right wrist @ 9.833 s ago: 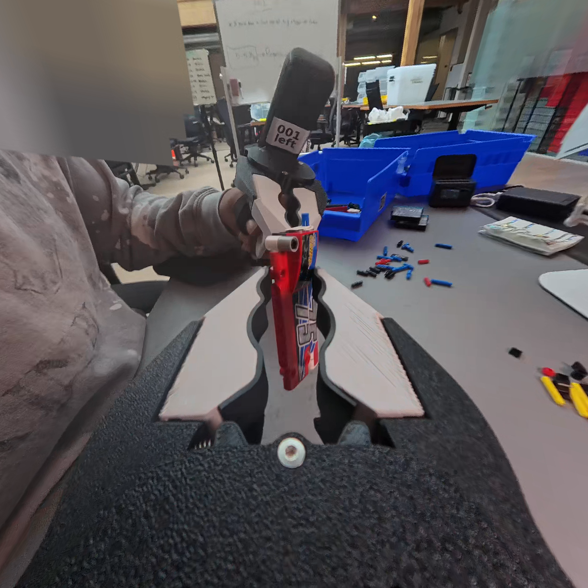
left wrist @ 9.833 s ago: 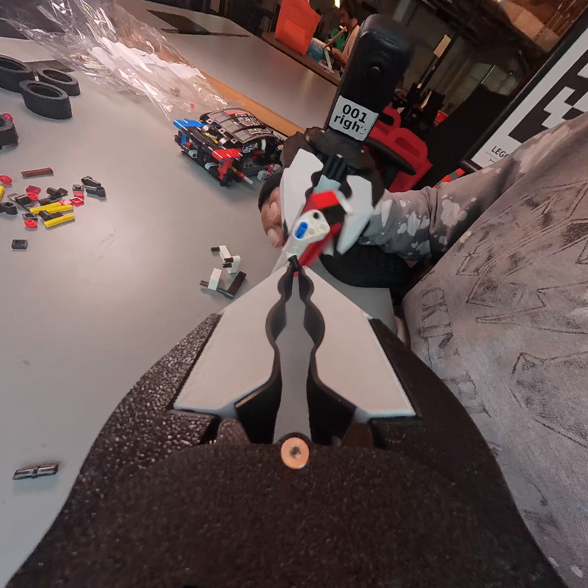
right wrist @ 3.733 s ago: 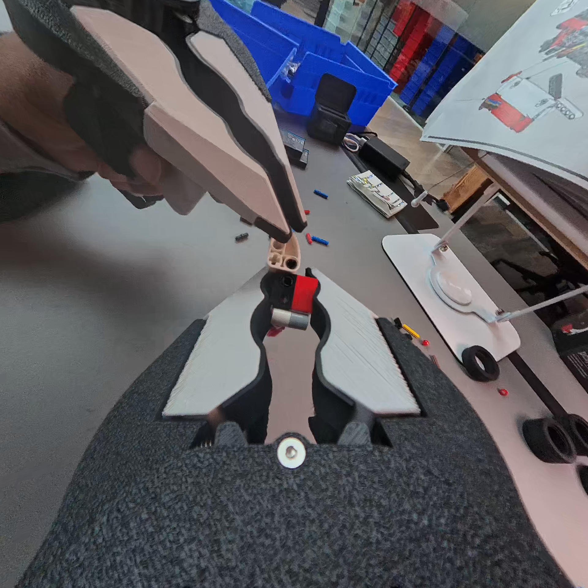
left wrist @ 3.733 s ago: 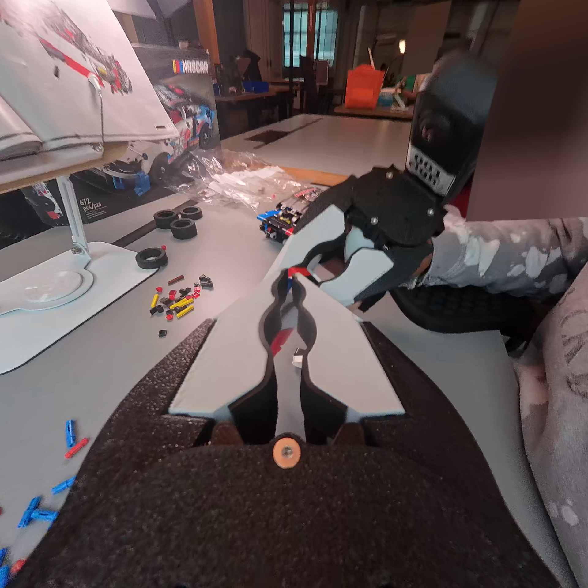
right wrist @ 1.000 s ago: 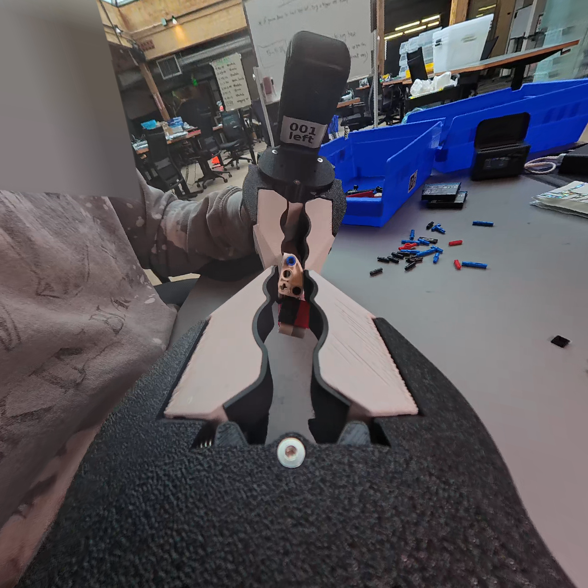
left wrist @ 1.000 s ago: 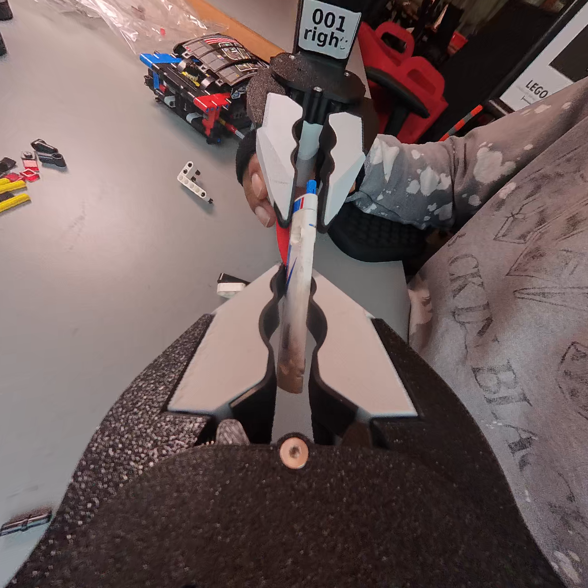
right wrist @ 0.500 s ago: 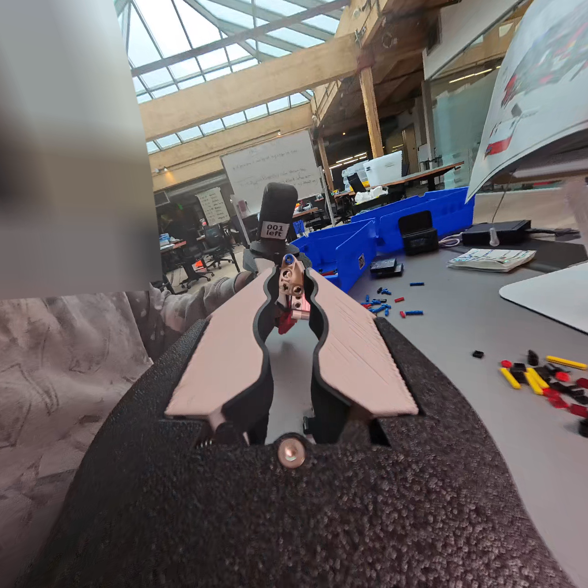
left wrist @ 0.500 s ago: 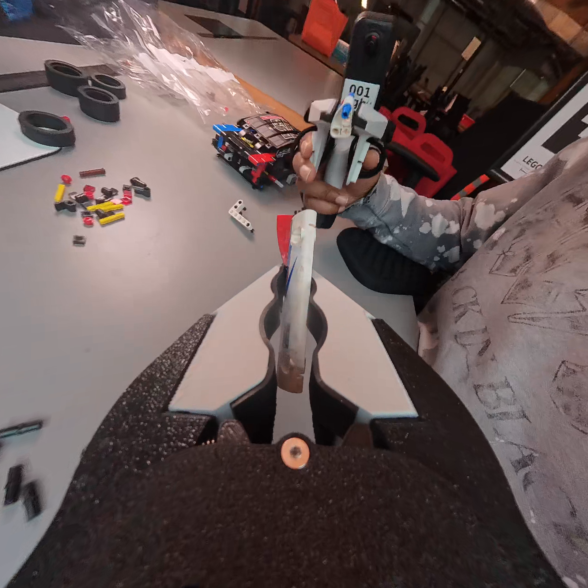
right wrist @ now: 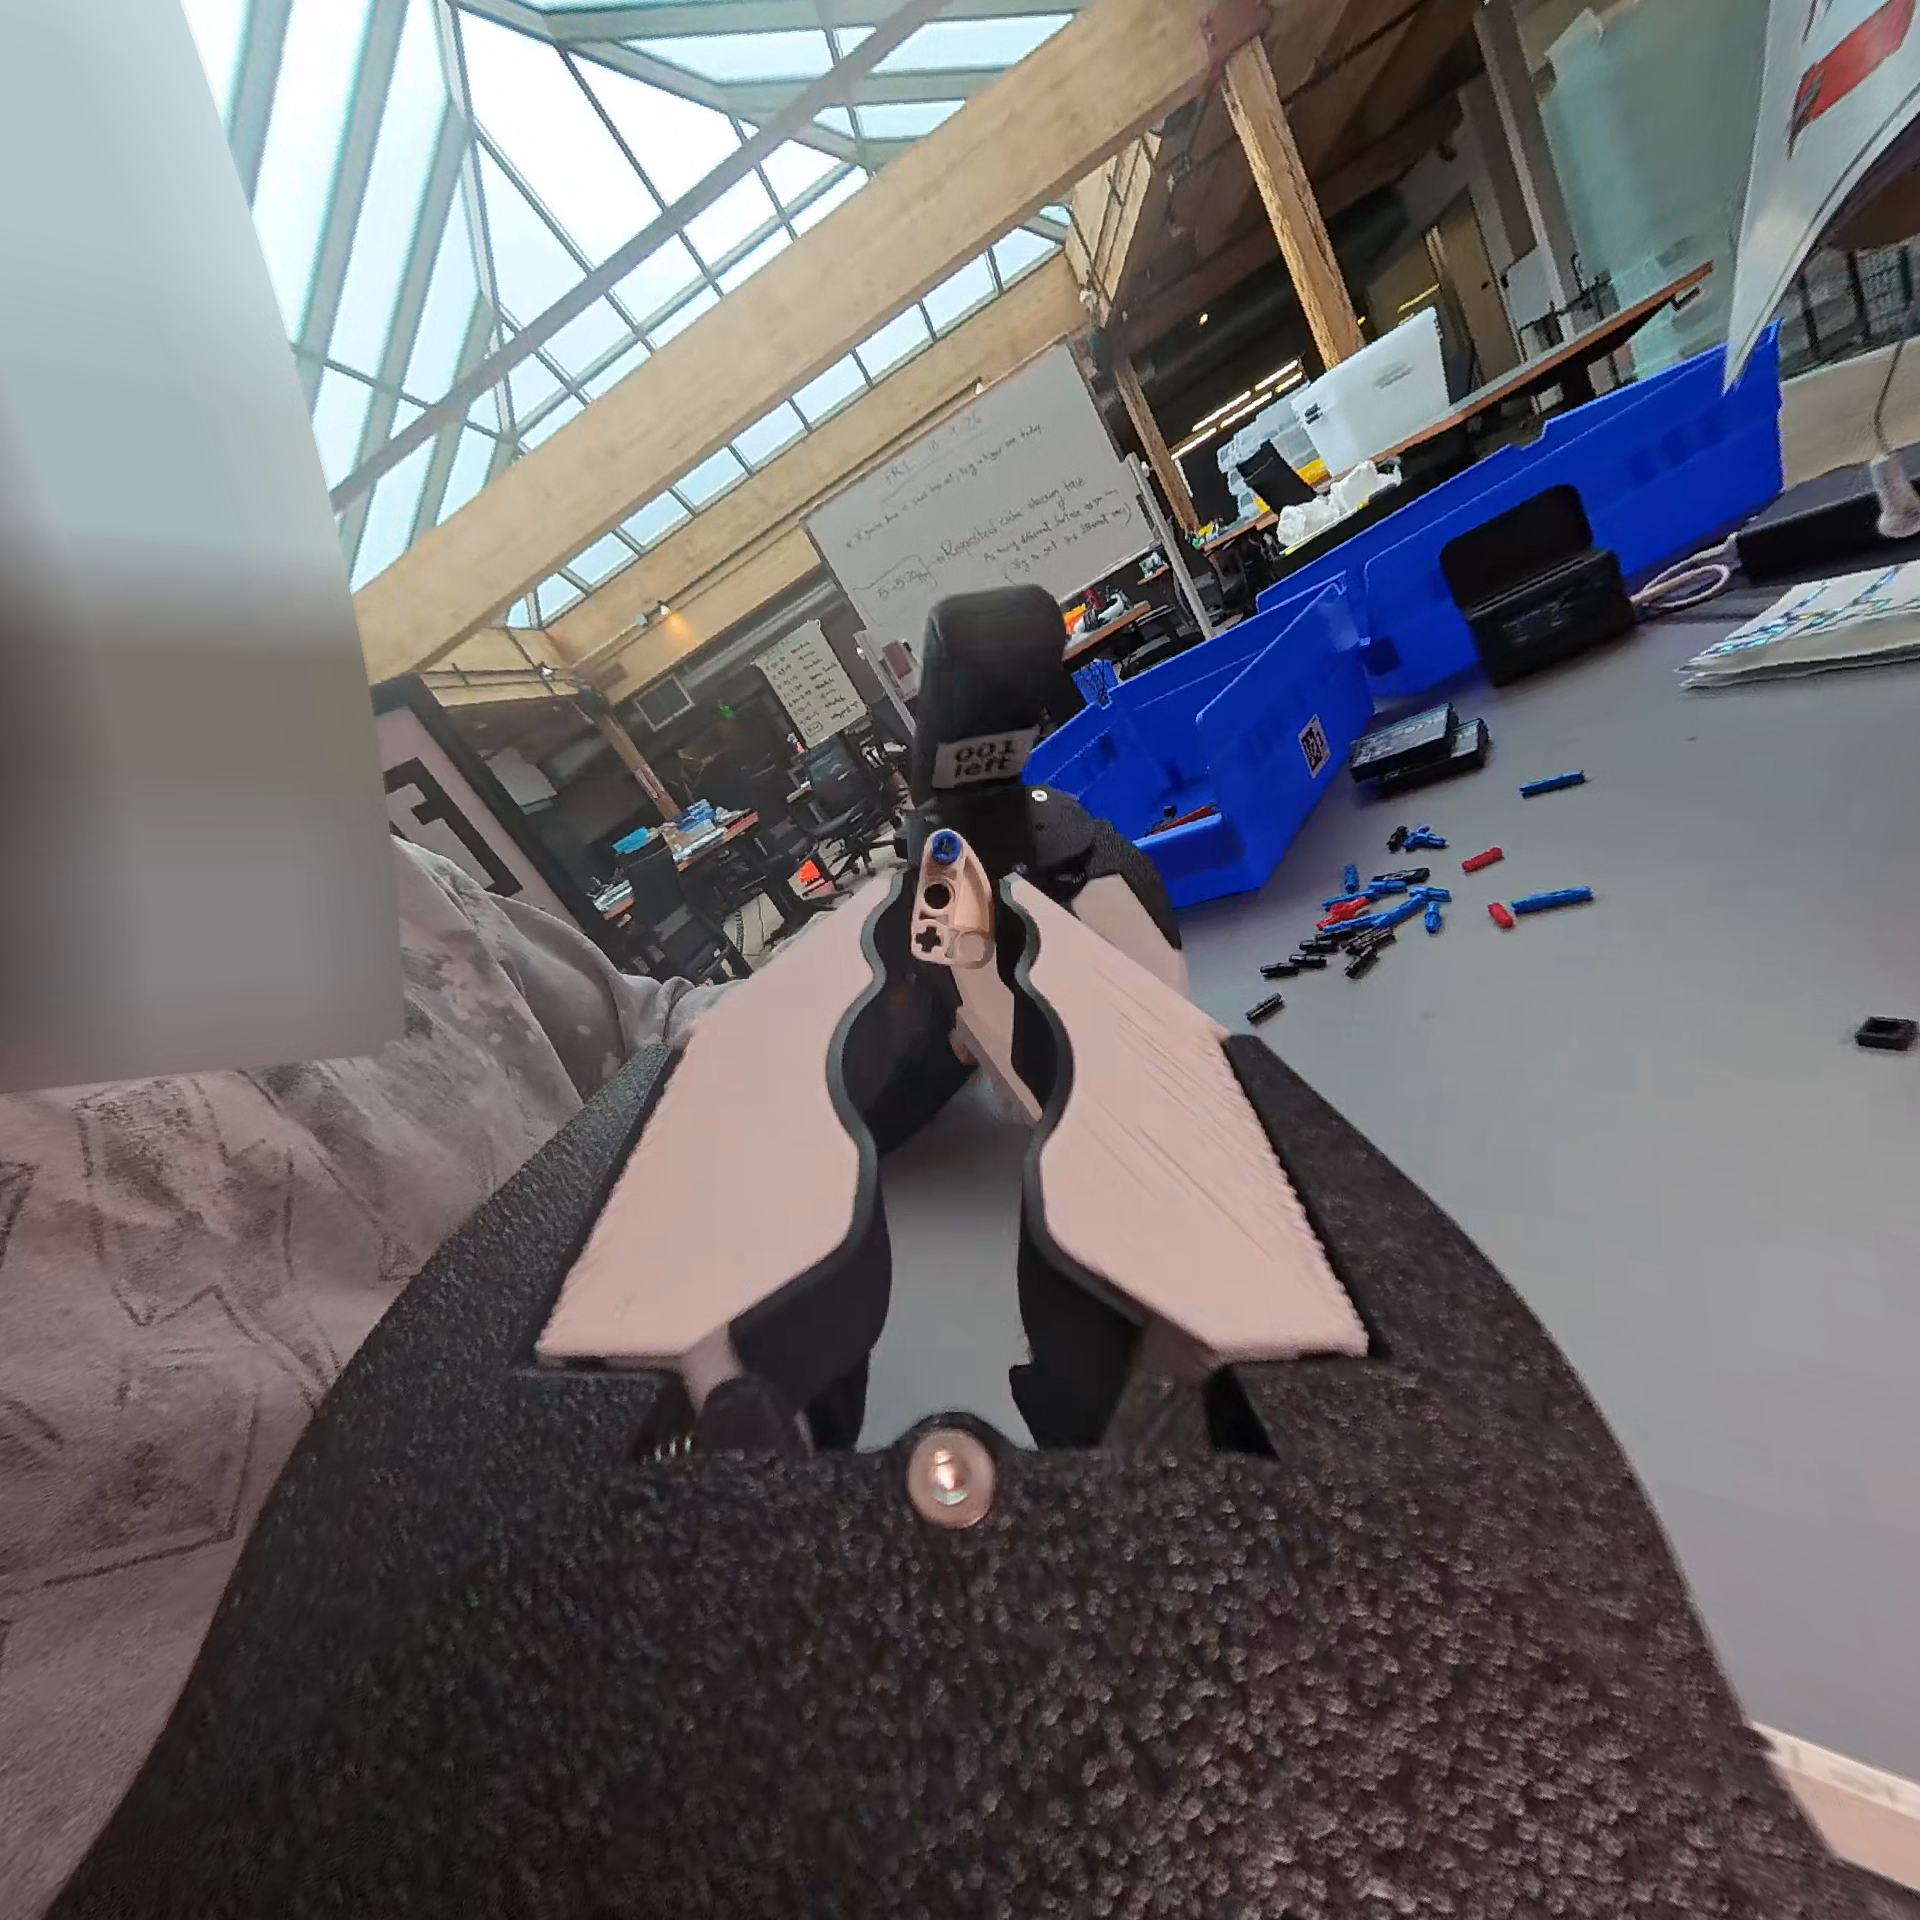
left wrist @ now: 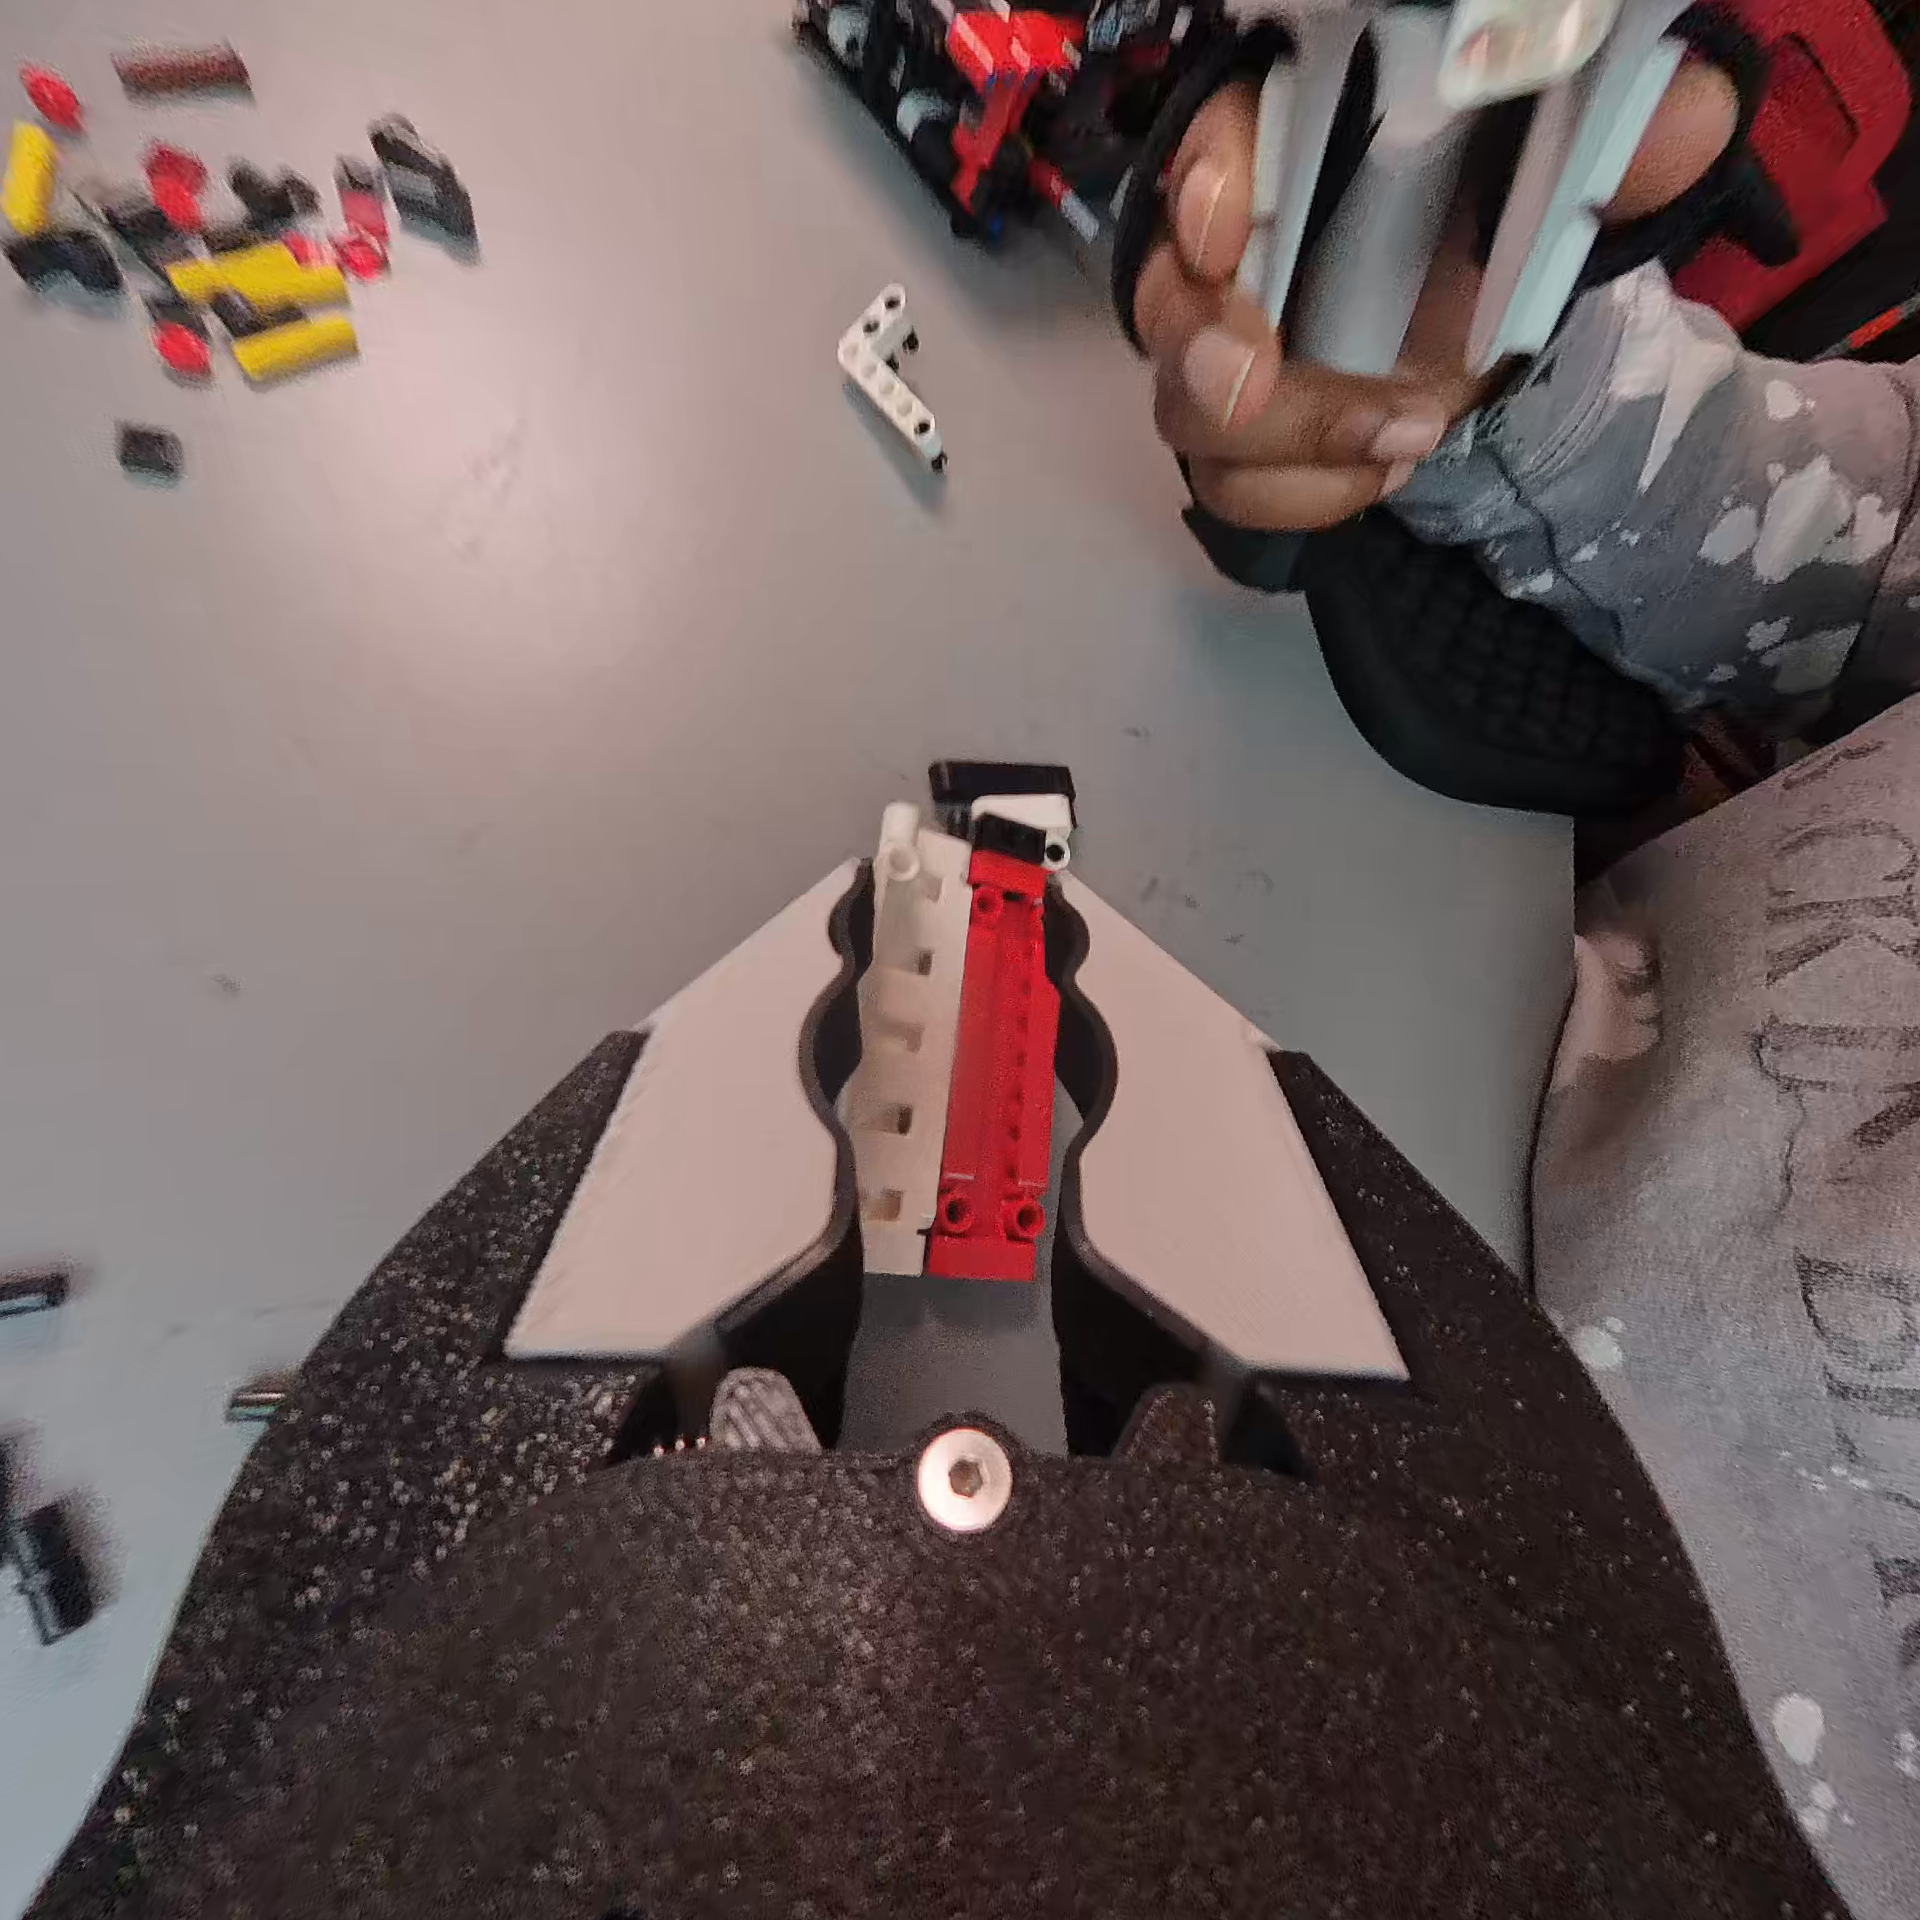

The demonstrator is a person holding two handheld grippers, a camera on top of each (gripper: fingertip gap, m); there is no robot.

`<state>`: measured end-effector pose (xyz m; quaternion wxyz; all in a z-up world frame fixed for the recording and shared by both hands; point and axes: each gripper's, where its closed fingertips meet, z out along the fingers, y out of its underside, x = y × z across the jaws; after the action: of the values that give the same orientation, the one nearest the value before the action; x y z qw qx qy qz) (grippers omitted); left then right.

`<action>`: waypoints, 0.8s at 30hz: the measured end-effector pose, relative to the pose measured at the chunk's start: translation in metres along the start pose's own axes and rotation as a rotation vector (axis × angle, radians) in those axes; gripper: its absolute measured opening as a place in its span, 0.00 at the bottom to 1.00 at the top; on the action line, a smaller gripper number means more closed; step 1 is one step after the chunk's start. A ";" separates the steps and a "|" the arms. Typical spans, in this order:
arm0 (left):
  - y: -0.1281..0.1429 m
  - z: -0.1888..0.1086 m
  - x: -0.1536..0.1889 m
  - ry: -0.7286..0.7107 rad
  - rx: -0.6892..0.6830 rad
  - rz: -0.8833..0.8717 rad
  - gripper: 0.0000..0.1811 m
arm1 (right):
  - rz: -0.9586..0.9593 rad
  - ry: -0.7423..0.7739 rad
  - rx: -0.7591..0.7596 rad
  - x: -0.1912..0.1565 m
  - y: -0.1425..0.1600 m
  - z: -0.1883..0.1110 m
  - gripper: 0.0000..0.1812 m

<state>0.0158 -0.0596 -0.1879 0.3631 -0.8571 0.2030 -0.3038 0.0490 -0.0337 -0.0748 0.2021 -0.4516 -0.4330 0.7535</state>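
My left gripper [left wrist: 961, 883] is shut on a long red and white brick panel [left wrist: 992, 1060] and holds it low over the grey table [left wrist: 520, 675], just before a small black and white piece [left wrist: 1003, 795]. My right gripper [right wrist: 951, 914] is shut on a small white beam piece with a blue pin [right wrist: 951, 909] and is raised, pointing up and away from the table. It also shows blurred at the top right of the left wrist view [left wrist: 1455, 156], held by a hand. The left gripper's black handle [right wrist: 982, 717] shows behind it.
A partly built black and red brick car [left wrist: 997, 94] lies at the far table edge. A white L-shaped beam [left wrist: 894, 374] lies nearby. Yellow, red and black small parts [left wrist: 229, 249] are far left. Blue bins [right wrist: 1403, 644] and blue pins [right wrist: 1392, 914] show on the right wrist side. Left tips to right tips: about 12 cm.
The left gripper has tipped down toward the table and turned the panel so its red underside shows. The right gripper has lifted and swung nearer, with the small white piece still in it.
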 end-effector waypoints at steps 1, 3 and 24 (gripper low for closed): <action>-0.009 -0.005 0.002 -0.009 0.047 0.036 0.17 | 0.002 0.009 -0.013 0.001 0.004 0.002 0.08; -0.025 -0.015 0.009 -0.014 0.132 0.097 0.17 | 0.012 0.022 -0.035 0.004 0.010 0.007 0.08; -0.046 -0.028 0.032 -0.167 0.240 0.401 0.01 | 0.040 0.109 -0.281 0.015 0.064 0.031 0.08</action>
<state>0.0266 -0.0622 -0.1263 0.5310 -0.7724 0.3009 -0.1757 0.0203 -0.0728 -0.1293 0.1451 -0.5244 -0.5135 0.6635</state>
